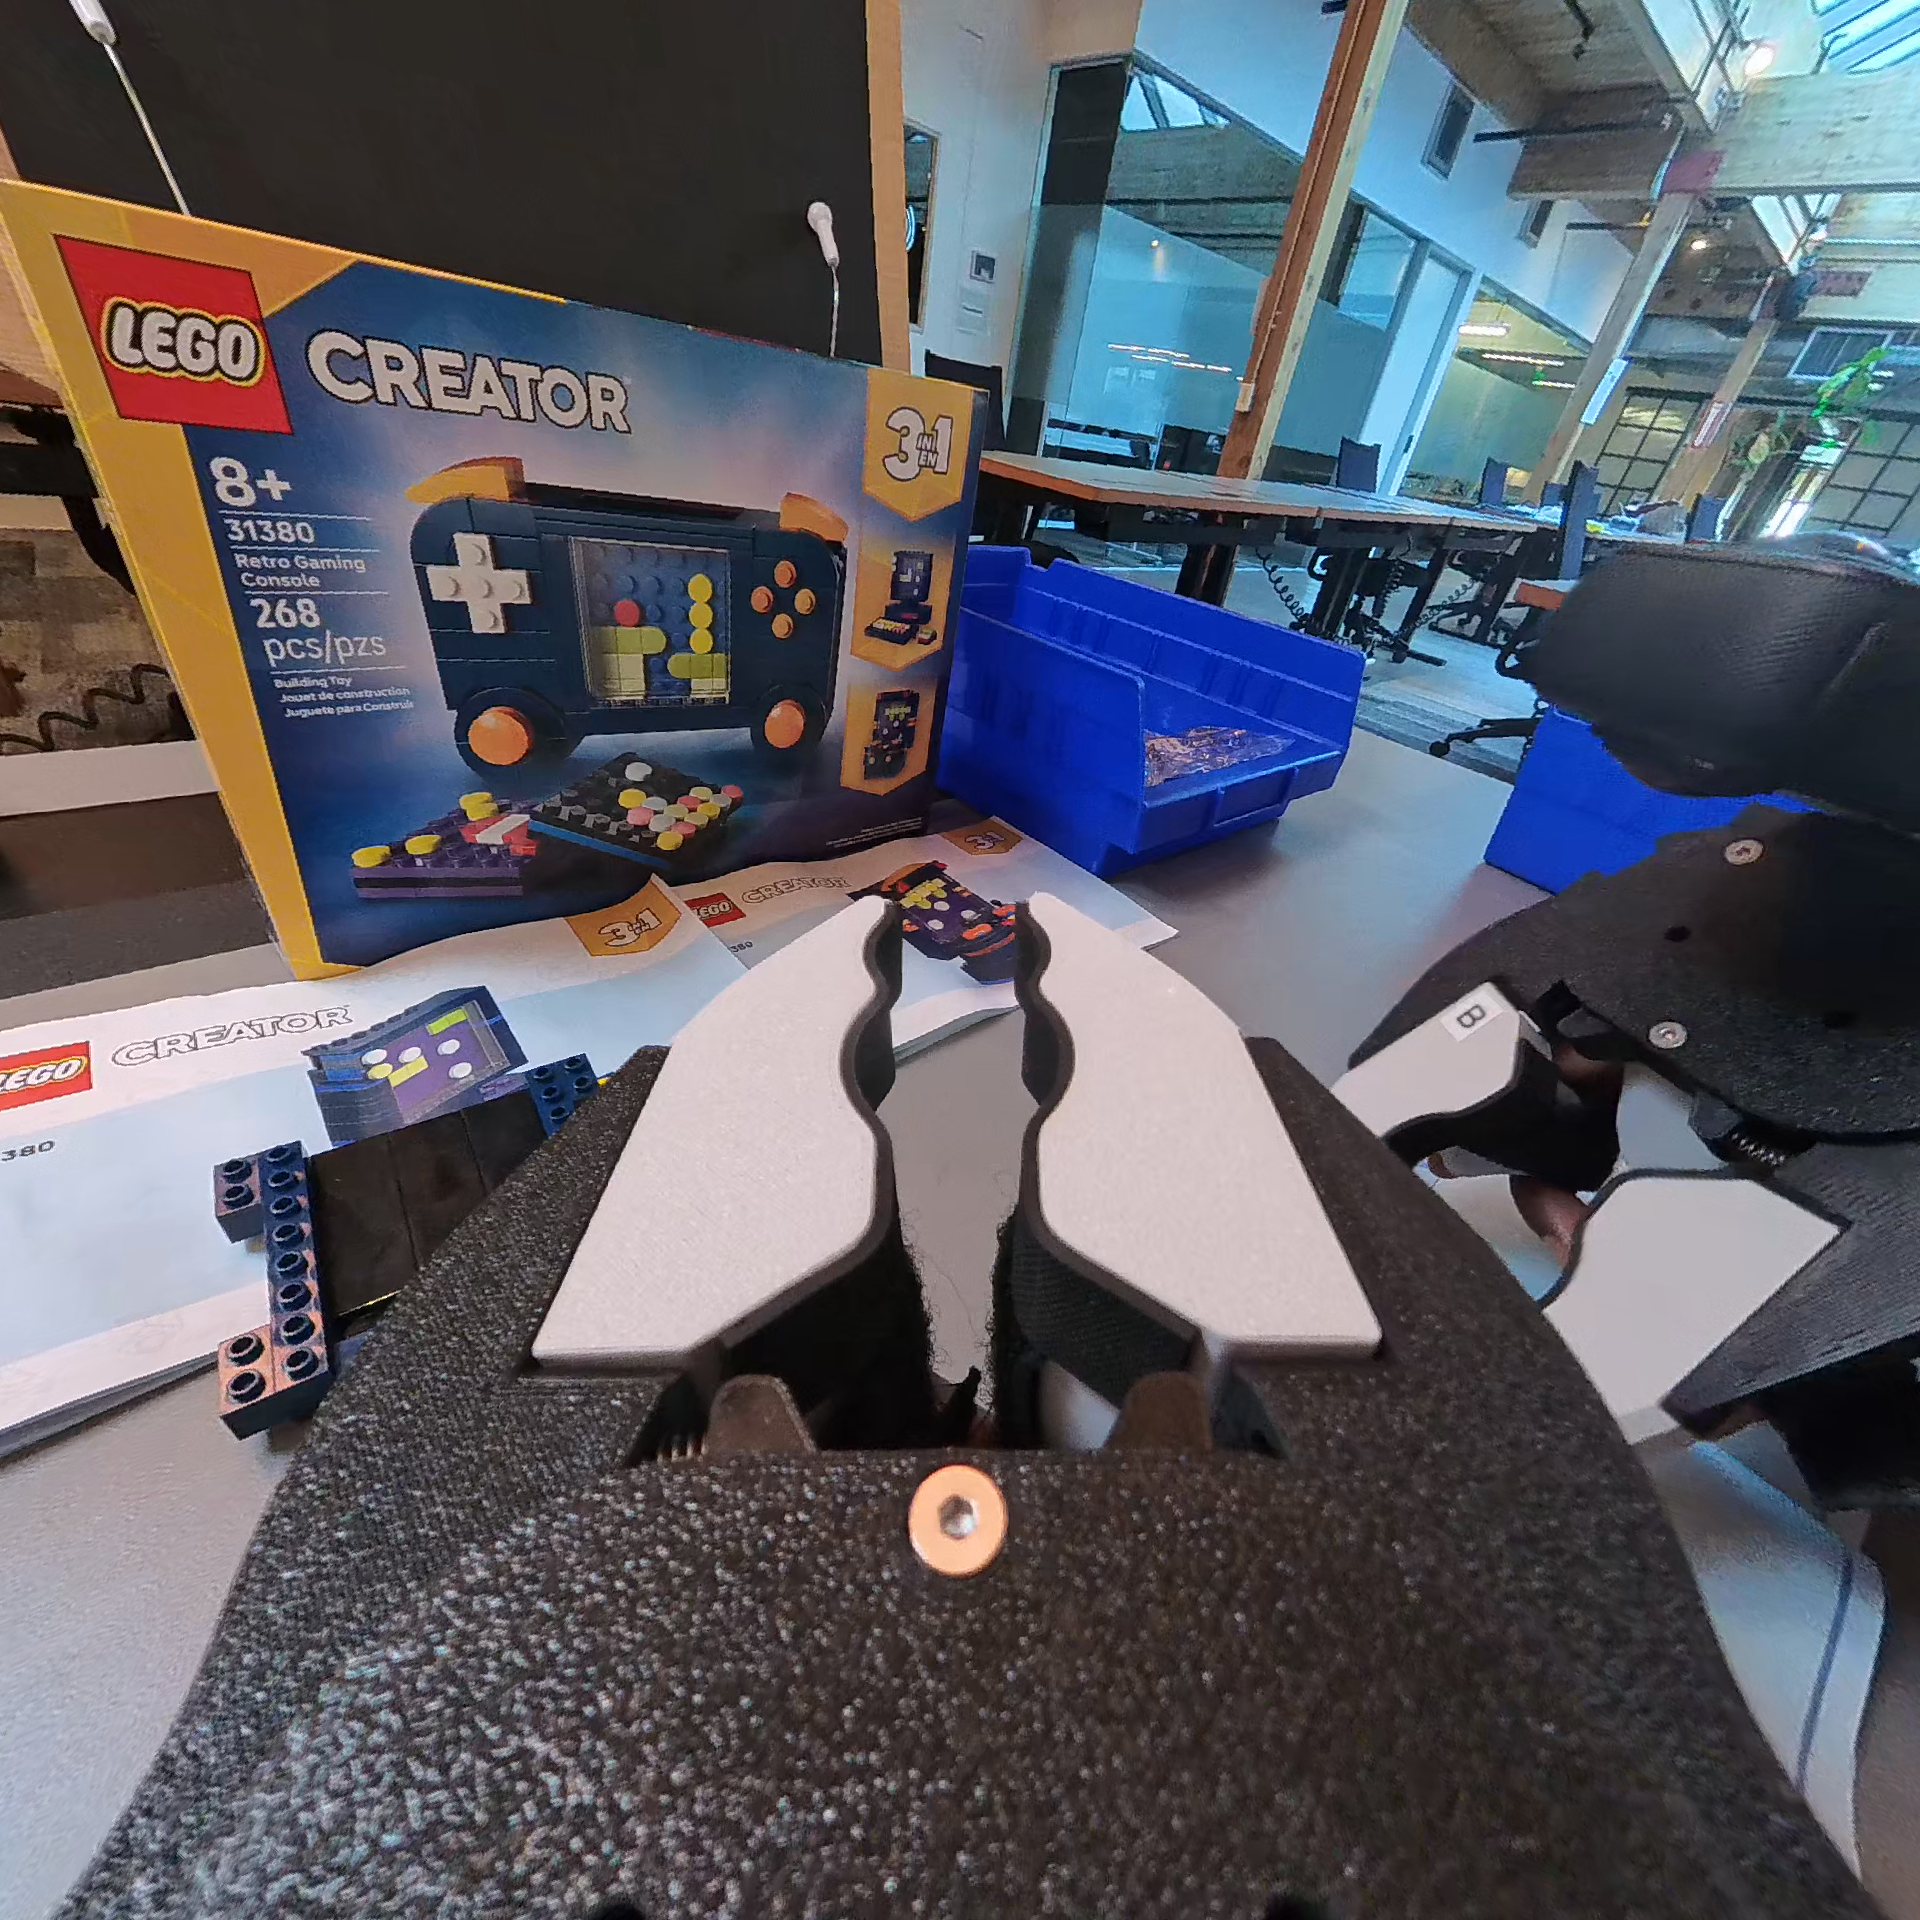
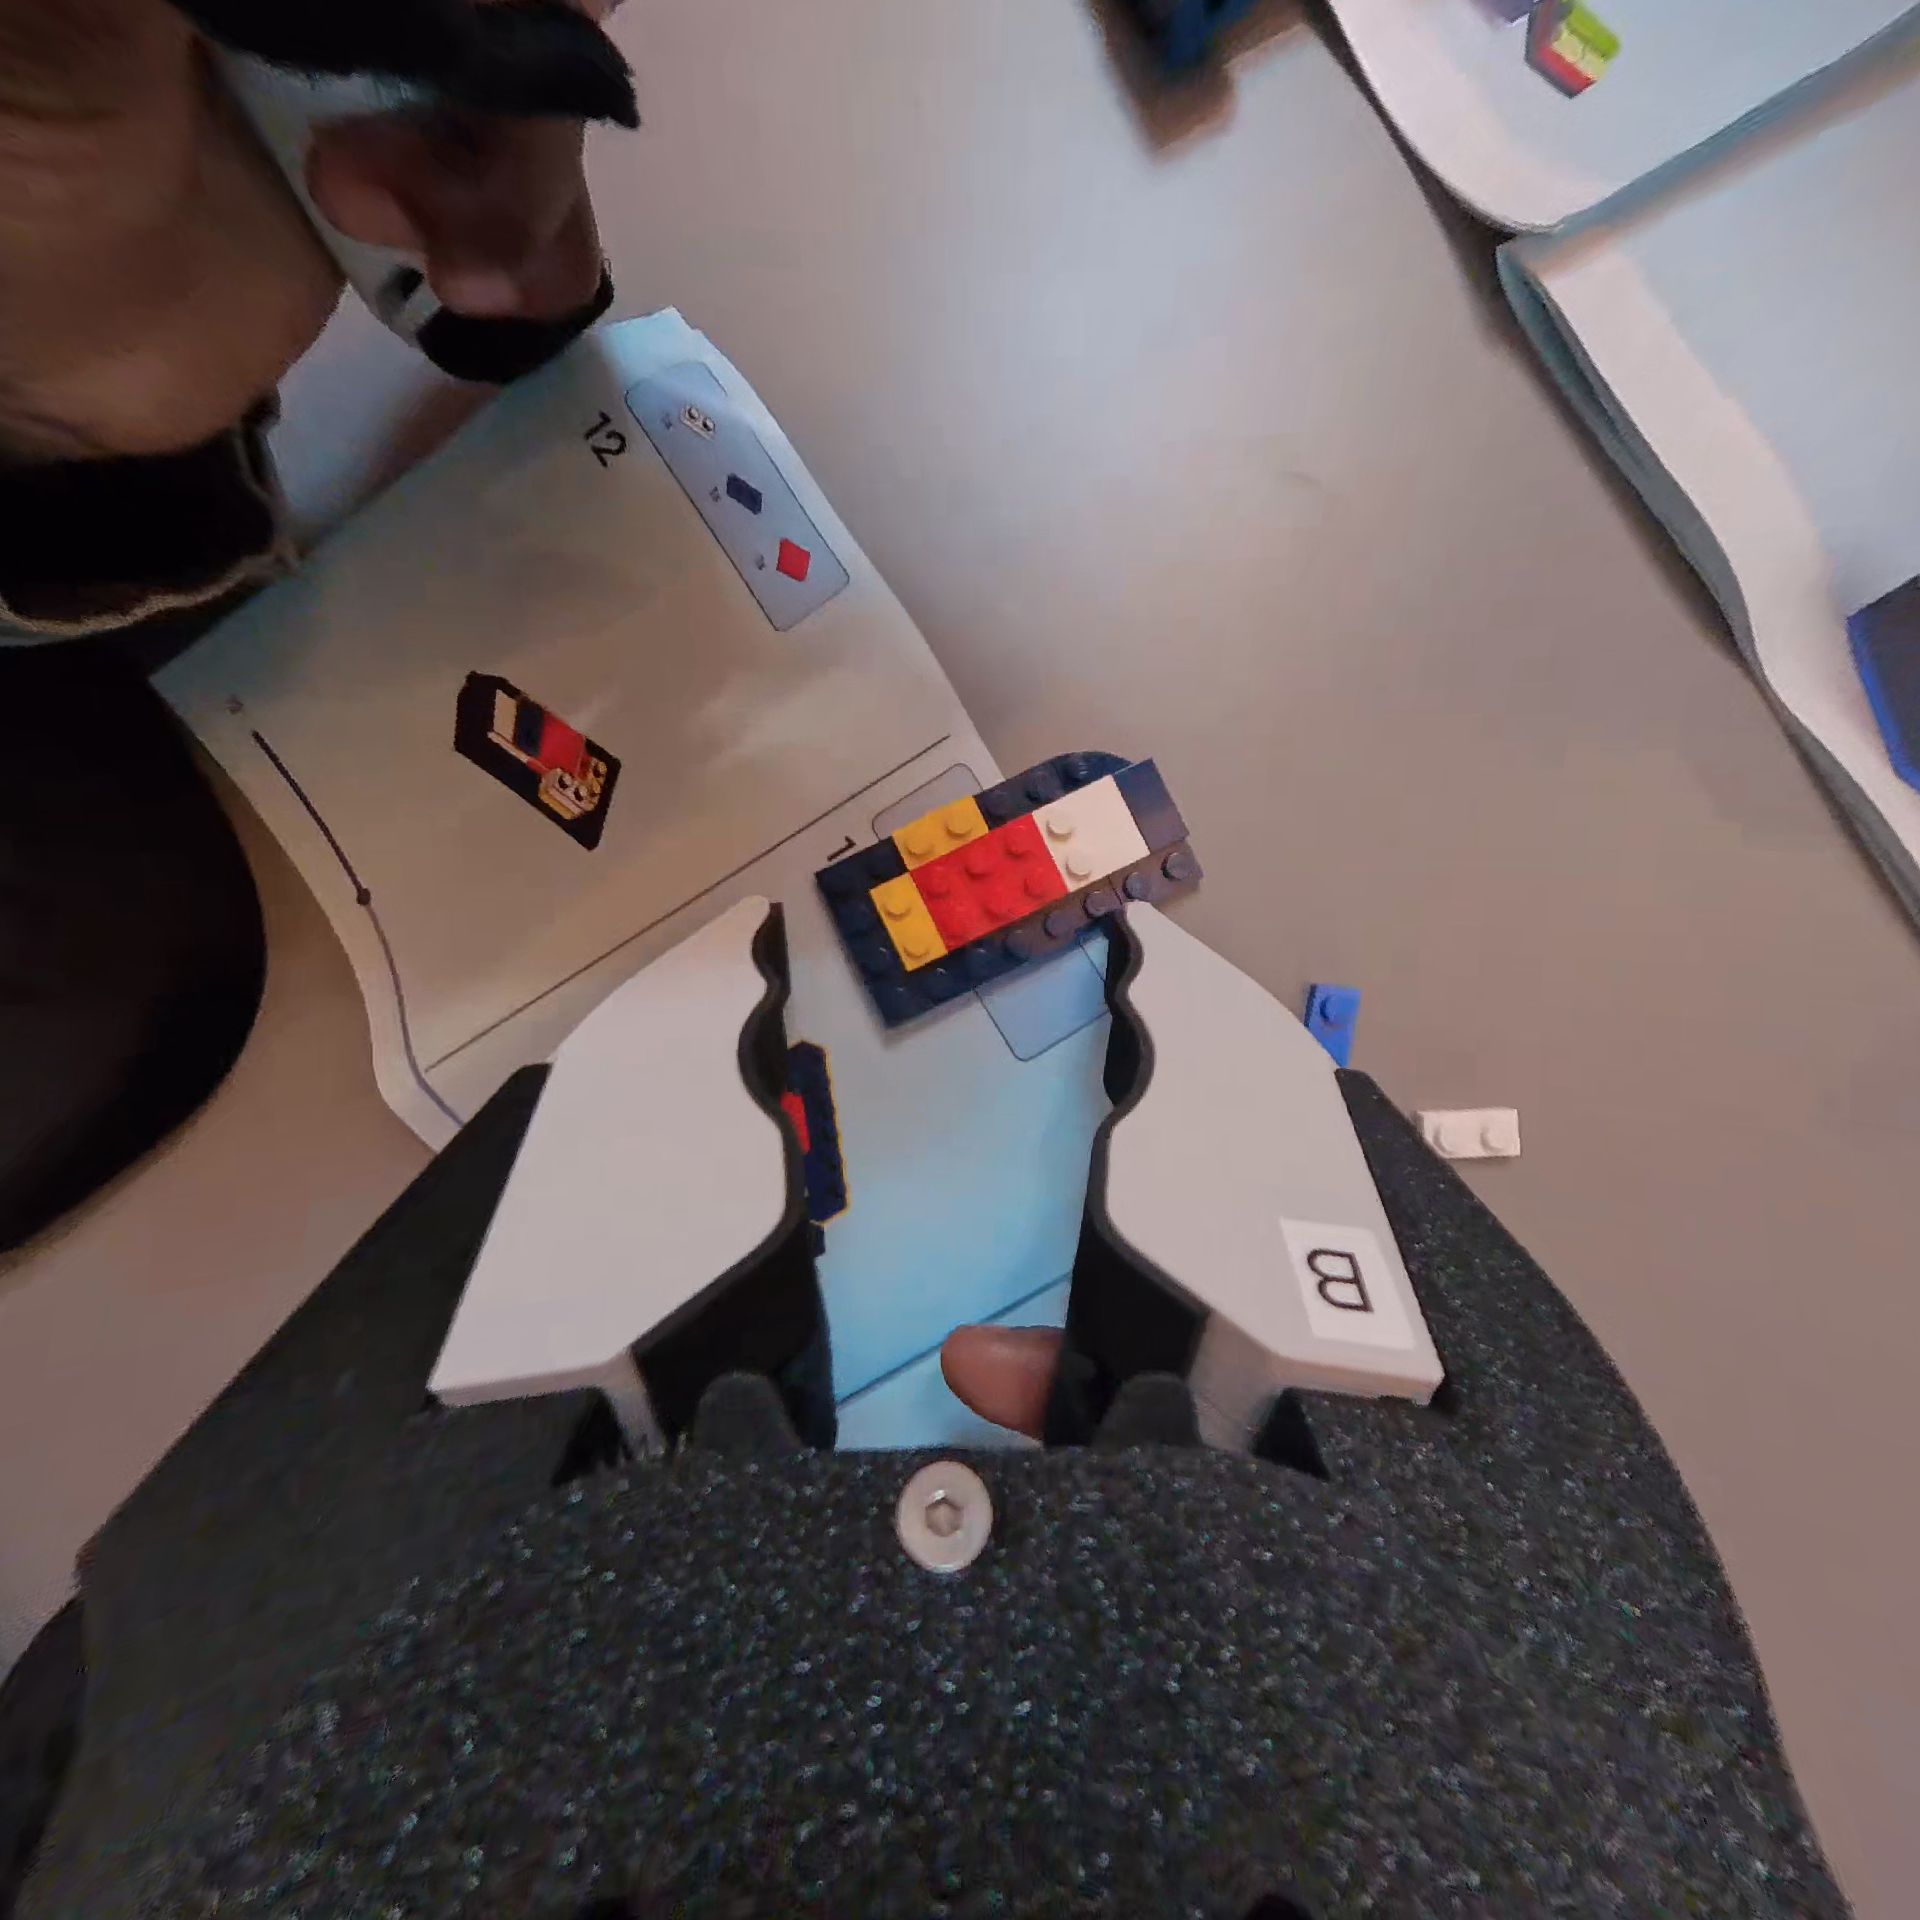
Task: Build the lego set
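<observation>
Brick plate: navy base, studs on top; red centre, two yellow tiles, one white. Loose pieces: one blue, one white. Bin bright blue. Worktop plain grey. My fingers pale grey, black-lined.

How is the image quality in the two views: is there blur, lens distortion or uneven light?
Left wrist view: sharp, daylit, with fisheye bending of the toy box and the wooden beams. Right wrist view: dimmer, warm-grey, motion blur toward the edges; the booklets at top right are smeared, while the brick plate is fairly clear.
</observation>
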The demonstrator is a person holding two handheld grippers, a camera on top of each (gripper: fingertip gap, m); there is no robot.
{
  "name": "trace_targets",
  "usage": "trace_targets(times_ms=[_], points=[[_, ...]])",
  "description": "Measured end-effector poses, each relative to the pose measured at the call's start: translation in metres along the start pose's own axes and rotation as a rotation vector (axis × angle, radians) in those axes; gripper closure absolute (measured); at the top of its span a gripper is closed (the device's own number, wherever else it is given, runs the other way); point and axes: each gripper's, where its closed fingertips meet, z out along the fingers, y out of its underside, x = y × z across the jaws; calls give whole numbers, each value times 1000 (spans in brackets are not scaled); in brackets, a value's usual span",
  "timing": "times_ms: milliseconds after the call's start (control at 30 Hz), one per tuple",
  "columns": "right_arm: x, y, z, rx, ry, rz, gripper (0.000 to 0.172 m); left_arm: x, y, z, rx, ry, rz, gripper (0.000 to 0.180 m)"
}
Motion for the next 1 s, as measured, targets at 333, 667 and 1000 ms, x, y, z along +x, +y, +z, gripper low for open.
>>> trace_targets(times_ms=[333,667,1000], points=[[-1,-2,4,-28,62,-36,94,0,-2,-1,9,0,0,161],[-1,8,2,-58,39,-122,129,2,-1,-1,10,11,-12,161],[-14,25,-21,74,-205,-503,133,5,3,2,-16,31,-15,160]])
